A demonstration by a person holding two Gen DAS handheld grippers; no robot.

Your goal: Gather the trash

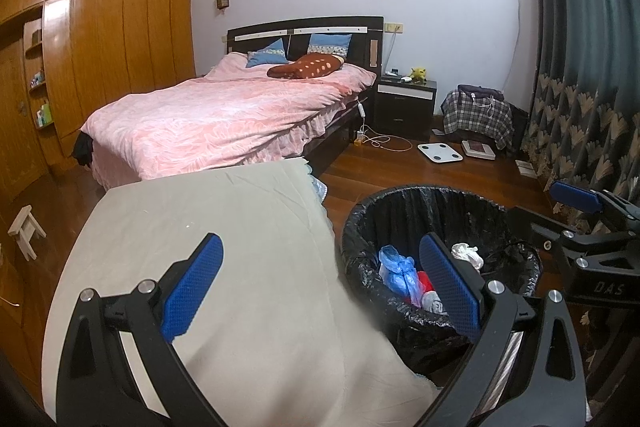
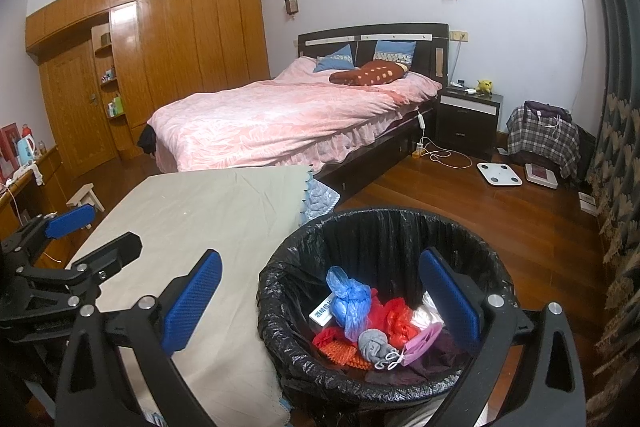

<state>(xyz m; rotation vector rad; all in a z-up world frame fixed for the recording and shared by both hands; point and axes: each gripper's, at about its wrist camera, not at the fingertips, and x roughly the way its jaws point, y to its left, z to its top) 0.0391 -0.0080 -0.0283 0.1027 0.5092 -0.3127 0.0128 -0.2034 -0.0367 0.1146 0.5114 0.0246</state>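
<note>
— Trash [image 2: 360, 323] sits in the black-lined bin [image 2: 400, 227] beside the cloth-covered table [image 2: 208, 223].
— We hold both grippers, left [image 1: 320, 287] and right [image 2: 320, 301], spread apart (nothing between them).

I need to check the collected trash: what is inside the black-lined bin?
The bin holds a blue bag, red plastic, a grey sock and a pink bag; anything beneath them is hidden.

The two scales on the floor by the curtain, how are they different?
The white scale is plain white with small dots and lies in the open; the other scale has a dark middle panel and sits against the plaid-covered pile. Both lie flat on the wooden floor.
</note>
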